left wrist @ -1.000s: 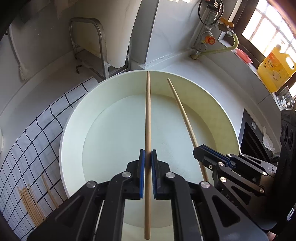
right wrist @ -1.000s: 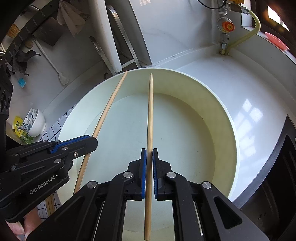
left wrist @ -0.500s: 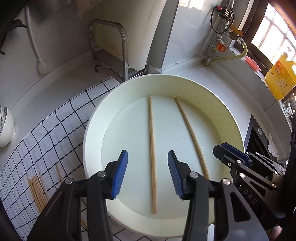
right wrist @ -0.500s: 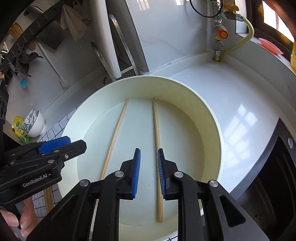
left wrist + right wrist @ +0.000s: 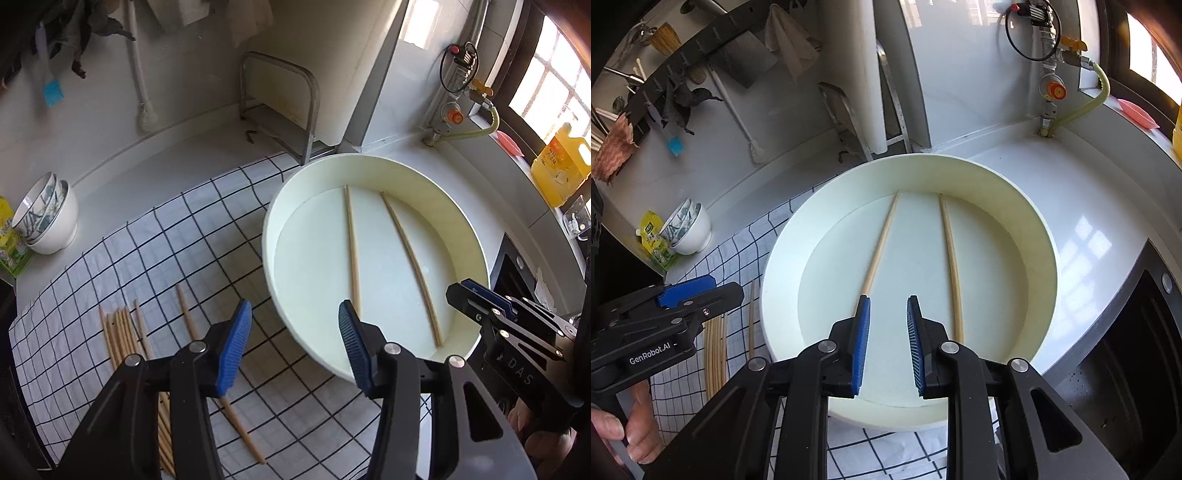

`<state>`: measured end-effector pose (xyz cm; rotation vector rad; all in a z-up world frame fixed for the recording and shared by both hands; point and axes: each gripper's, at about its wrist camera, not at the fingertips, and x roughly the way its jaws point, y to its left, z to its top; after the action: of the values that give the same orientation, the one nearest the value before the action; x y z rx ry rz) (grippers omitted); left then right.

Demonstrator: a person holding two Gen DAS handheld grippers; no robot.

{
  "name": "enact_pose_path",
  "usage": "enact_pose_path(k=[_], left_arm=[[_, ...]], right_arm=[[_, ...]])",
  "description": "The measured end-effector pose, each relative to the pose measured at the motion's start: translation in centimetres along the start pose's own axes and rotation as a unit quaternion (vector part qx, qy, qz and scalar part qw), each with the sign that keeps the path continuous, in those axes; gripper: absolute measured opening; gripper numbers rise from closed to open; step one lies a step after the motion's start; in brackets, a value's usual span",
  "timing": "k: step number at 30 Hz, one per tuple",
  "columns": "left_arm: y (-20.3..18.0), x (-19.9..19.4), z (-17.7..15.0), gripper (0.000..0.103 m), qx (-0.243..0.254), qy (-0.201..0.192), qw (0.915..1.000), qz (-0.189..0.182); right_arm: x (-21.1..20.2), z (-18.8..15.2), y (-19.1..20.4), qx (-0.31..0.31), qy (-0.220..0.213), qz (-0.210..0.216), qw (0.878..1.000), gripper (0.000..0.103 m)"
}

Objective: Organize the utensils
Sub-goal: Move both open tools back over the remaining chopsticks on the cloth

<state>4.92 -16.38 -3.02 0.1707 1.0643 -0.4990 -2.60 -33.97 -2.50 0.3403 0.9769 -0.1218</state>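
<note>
Since the loose chopsticks point(image 5: 125, 332) lie bunched on the checked cloth point(image 5: 155, 251) near left of the basin point(image 5: 465, 229), I judge a pinch could catch several or snag the cloth. My left gripper point(image 5: 291, 339) hovers over the cloth by the basin's near rim, jaws wide, empty. My right gripper point(image 5: 886, 343) hangs above the basin, jaws parted, empty. Two chopsticks point(image 5: 951, 266) rest inside.

"GenRobot.AI" stands on the left tool point(image 5: 683, 295); "DAS" (partly shadowed) on the right tool point(image 5: 465, 291).
</note>
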Motion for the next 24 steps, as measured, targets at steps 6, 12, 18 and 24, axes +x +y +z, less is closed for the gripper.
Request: enact_pose_path(k=[6,12,18,24], left_arm=[[4.2,-2.5,-2.5,0.059,-0.028,-0.012,0.9993,0.020],[8.8,-4.3,-5.7,0.060,-0.065,-0.010,0.9969,0.043],[13.4,-5.6,-8.6,0.064,-0.107,-0.009,0.9917,0.071],[17.0,-5.1,-11.0,0.067,-0.148,0.000,0.9849,0.090]], right_arm=[[-0.6,-1.2,3.8,-0.031,0.004,0.013,0.999,0.027],[-0.2,-2.3,7.9,-0.067,0.017,0.030,0.997,0.033],[0.7,-3.5,12.0,-0.103,0.031,0.051,0.993,0.036],[1.5,-4.8,15.6,-0.140,0.046,0.065,0.987,0.043]])
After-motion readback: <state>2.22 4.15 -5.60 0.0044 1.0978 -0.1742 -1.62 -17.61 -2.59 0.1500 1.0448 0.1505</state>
